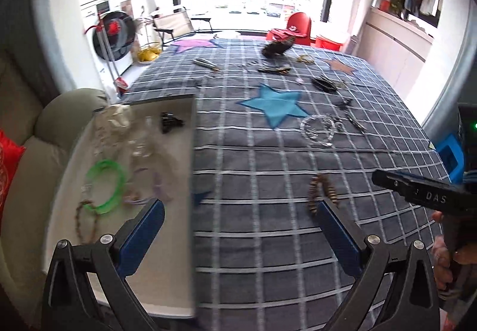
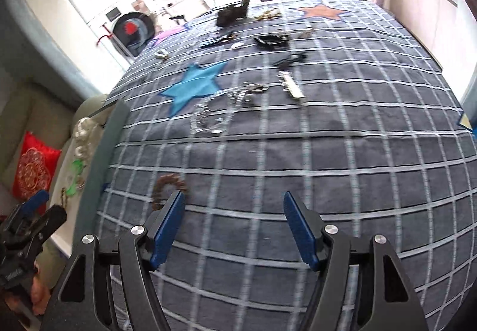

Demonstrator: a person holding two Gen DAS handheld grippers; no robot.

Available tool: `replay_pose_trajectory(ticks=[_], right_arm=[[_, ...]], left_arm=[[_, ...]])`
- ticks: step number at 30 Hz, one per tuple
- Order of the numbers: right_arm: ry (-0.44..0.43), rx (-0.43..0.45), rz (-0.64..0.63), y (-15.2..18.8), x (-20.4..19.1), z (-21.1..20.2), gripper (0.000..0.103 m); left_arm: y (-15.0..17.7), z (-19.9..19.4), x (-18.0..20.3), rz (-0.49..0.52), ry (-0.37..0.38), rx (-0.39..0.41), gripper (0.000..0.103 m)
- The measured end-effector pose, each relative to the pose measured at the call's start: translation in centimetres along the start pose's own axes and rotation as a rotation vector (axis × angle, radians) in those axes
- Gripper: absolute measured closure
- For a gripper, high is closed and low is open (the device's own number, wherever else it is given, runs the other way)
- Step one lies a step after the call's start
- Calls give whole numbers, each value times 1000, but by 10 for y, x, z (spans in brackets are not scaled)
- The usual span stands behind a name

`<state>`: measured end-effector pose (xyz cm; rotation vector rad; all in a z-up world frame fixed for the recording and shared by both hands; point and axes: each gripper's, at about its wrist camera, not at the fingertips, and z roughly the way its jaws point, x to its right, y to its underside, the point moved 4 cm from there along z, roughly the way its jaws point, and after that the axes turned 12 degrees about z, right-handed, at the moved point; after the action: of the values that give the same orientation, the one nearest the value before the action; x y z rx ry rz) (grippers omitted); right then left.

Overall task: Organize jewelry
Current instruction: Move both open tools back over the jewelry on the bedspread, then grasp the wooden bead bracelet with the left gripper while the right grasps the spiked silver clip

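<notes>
A grey tray sits at the table's left edge and holds a green bangle, a brown bead bracelet, clear pieces and a black clip. My left gripper is open and empty, one finger over the tray, the other by a brown beaded bracelet on the cloth. My right gripper is open and empty, with that bracelet by its left finger. A clear crystal bracelet lies near the blue star; it also shows in the right wrist view.
The table has a grey checked cloth with a blue star. Hair clips, a black comb clip, a silver clip and a dark pouch lie scattered at the far end. A beige sofa stands left.
</notes>
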<state>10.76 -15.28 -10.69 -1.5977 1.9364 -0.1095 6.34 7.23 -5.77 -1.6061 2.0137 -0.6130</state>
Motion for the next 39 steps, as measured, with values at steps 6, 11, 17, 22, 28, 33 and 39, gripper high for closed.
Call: replay_pose_trajectory(ticks=[6, 11, 17, 22, 28, 33, 39], right_arm=[[63, 23, 1, -17, 23, 5, 31], [104, 28, -12, -31, 34, 15, 31], [176, 48, -72, -48, 36, 34, 31], [220, 74, -119, -63, 32, 48, 31], [240, 84, -151, -79, 22, 63, 31], [244, 94, -186, -89, 11, 74, 31], [236, 92, -180, -97, 5, 81, 35]], left_arm=[[-3, 27, 29, 15, 39, -56, 0], [-5, 46, 42, 29, 45, -90, 0], [-8, 66, 59, 60, 54, -117, 1], [-10, 76, 72, 97, 66, -121, 10], [-10, 87, 81, 110, 84, -145, 22], [-11, 91, 86, 116, 78, -138, 22], [-13, 92, 91, 115, 82, -133, 25]])
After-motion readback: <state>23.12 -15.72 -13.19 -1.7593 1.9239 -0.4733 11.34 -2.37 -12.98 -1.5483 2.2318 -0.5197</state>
